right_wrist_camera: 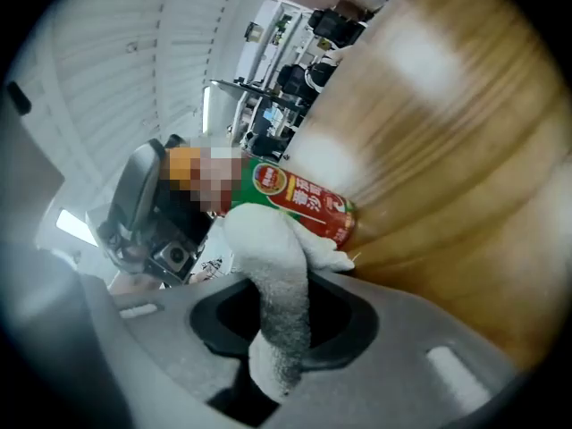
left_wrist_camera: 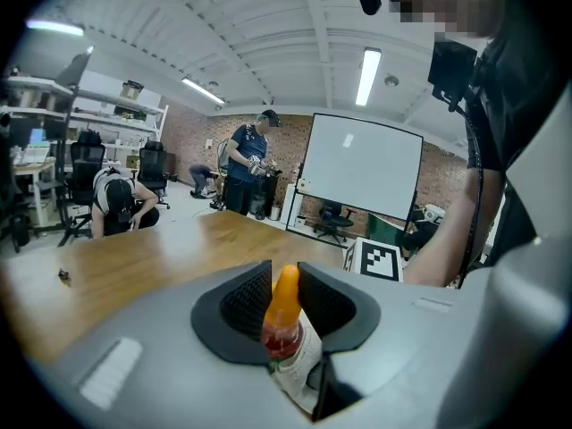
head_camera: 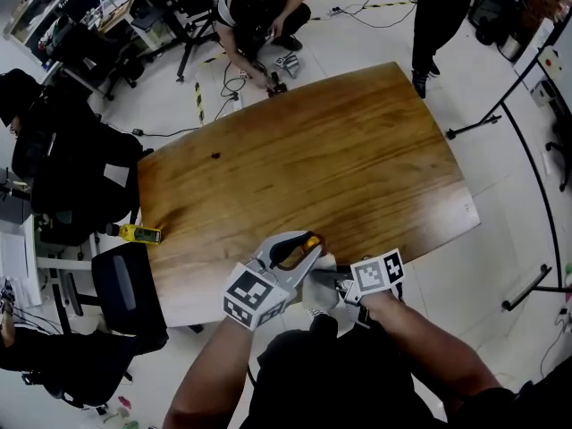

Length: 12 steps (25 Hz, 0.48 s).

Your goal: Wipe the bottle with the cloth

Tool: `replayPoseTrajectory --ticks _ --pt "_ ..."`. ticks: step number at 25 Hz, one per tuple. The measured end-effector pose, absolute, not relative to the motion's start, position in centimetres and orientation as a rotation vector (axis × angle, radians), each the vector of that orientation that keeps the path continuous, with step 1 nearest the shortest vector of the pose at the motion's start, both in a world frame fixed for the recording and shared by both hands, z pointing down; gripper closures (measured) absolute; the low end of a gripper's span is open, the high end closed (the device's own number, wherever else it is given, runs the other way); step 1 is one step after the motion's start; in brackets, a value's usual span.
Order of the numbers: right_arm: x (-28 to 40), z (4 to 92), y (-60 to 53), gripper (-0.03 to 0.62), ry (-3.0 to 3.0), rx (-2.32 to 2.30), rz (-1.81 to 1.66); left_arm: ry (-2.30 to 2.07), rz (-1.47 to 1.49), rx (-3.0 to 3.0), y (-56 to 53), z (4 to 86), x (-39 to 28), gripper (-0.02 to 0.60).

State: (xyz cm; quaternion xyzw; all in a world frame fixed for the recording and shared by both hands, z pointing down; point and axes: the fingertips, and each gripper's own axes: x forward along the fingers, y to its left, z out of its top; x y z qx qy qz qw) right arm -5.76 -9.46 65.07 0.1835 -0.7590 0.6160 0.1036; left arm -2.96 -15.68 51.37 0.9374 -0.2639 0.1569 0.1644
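Wooden table; left tongs clamped on bottle; right tongs gripping cloth, draped over bottle

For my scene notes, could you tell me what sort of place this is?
Probably a lab-like workshop office: a large brown wooden table, a white freestanding whiteboard, black office chairs and loose cables on the pale floor.

The left claw clamps the orange-topped bottle between its jaws, a white cloth touching the bottle's lower side, the wooden worktop beyond.
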Motion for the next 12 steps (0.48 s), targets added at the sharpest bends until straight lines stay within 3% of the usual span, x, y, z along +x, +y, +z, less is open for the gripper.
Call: replayPoseTrajectory --ticks 12 --pt "-5.6 66.3 -9.4 0.517 -2.186 0.57 1.831 -0.739 0.472 2.699 -15.5 52.0 -3.1 0.48"
